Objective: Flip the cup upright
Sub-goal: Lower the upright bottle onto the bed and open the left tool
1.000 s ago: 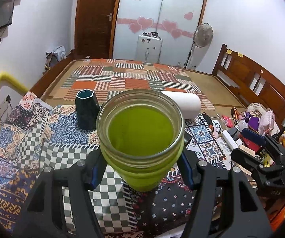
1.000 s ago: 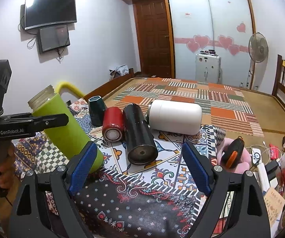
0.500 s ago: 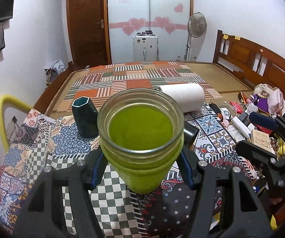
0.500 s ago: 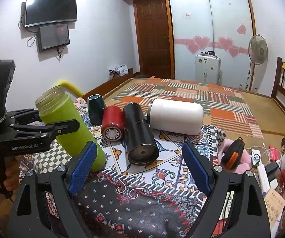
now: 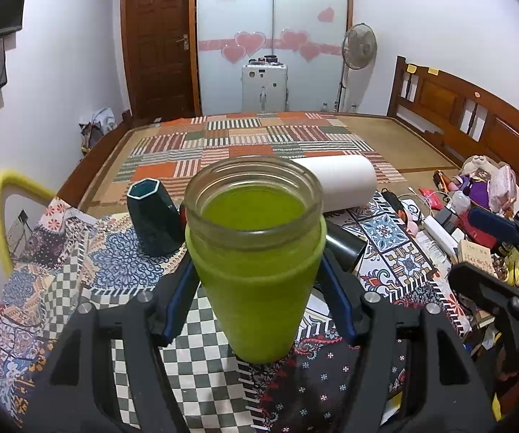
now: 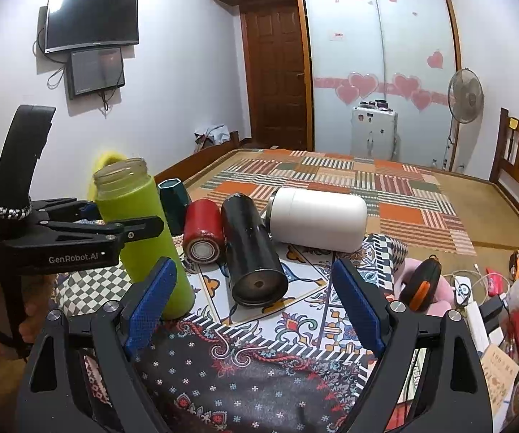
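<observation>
A lime-green cup with a clear glass threaded mouth (image 5: pixel 255 270) stands nearly upright on the patterned cloth, mouth up. My left gripper (image 5: pixel 255 299) is shut on the green cup around its middle; in the right wrist view the cup (image 6: pixel 140 231) leans slightly left with the left gripper (image 6: pixel 129 227) clamped on it. My right gripper (image 6: pixel 255 306) is open and empty, its blue pads (image 6: pixel 151 303) wide apart, low over the dark floral cloth in front of the lying cups.
A red cup (image 6: pixel 203 234), a black flask (image 6: pixel 252 249) and a white flask (image 6: pixel 317 220) lie on their sides. A dark teal hexagonal cup (image 6: pixel 174 202) stands behind. Clutter of cables and toys (image 6: pixel 476 288) lies at the right. A bed frame (image 5: pixel 476 133) stands far right.
The left gripper has tilted the green cup from leaning toward upright and lowered its base onto the cloth. The right gripper has stayed still and open.
</observation>
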